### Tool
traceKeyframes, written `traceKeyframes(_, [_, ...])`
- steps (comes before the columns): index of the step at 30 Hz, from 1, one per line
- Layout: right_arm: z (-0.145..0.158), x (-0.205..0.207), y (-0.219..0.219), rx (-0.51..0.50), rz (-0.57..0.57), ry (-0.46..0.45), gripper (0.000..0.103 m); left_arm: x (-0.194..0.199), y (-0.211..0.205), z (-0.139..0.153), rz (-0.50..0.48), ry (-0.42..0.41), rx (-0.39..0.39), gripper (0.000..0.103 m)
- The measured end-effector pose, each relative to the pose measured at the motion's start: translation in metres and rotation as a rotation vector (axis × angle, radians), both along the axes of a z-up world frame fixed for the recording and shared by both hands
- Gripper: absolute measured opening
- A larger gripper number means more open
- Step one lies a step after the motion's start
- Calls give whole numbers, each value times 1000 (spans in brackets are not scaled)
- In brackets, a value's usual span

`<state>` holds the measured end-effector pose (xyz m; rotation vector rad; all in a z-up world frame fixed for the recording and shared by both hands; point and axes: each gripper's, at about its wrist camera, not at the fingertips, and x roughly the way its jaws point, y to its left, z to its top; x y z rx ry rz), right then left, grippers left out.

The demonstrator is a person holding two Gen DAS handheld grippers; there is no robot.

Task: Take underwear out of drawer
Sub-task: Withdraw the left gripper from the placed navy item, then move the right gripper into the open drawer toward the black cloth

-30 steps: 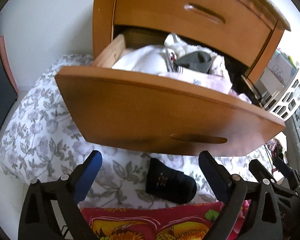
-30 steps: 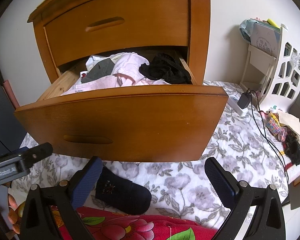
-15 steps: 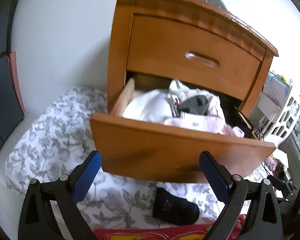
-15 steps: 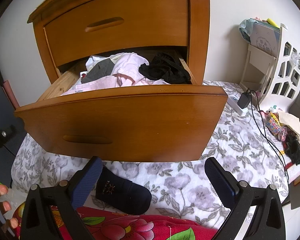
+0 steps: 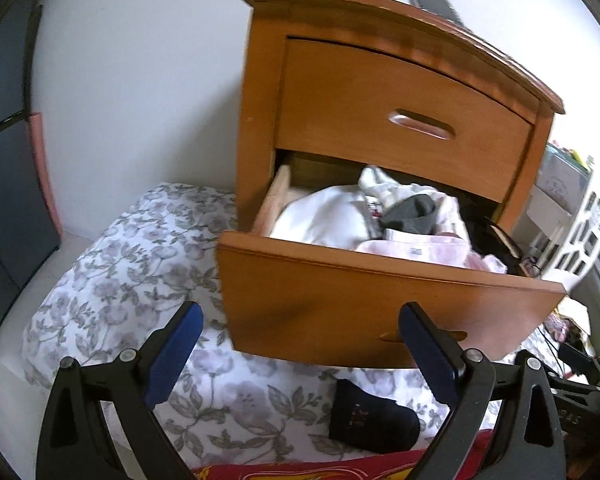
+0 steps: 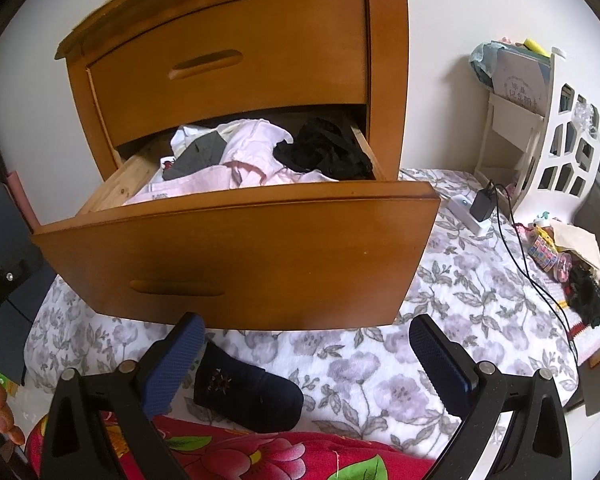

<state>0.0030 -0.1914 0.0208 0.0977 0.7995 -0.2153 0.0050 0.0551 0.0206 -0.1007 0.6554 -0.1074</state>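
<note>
drawer [image 6: 236, 252] of the wooden nightstand [image 5: 404, 92] stands pulled out over the flowered bedcover [image 6: 452, 304], and it is full of loose clothes. underwear must be somewhere in this heap, but i cannot say for sure which piece it is. i see a black lacy piece [image 6: 324, 152] at the right end of the drawer, a grey piece [image 6: 198, 156] near the middle on top, pink cloth [image 6: 252, 152] between them and along the front, and white cloth [image 5: 324, 216] at the left end.

both tools are in front of the drawer and below its rim, not inside. left gripper [image 5: 300, 348] has its jaws wide apart and holds nothing. right gripper [image 6: 306, 360] is also spread wide and empty.

to do this step well, i think one gripper should rise above the front panel first, because a straight push forward would hit the wood. then it should come down on a piece that lies on top, like the black one, and pinch only a raised fold. a deep bite may catch the pink cloth too and drag it out.

a dark sock [image 6: 248, 392] lies on the bedcover under the drawer; it is not part of the job.
</note>
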Motion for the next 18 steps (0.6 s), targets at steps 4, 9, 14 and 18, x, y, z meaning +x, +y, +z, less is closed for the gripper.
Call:
traceKeyframes(4, [2,-1,2,-10,1,-10,103,2,5,-4,63,21,28,98])
traceKeyframes(9, [5,-1,6,-23,16,-23,103,4,6,-8,49,35,25,98])
traceKeyframes(14, [12,-4,5,-33,9,-55,103,3,1,-7,37,23,39,98])
traceKeyframes(18, [18,-2,8,-55,19,-59,103,1,-2,-6,36,9,57,98])
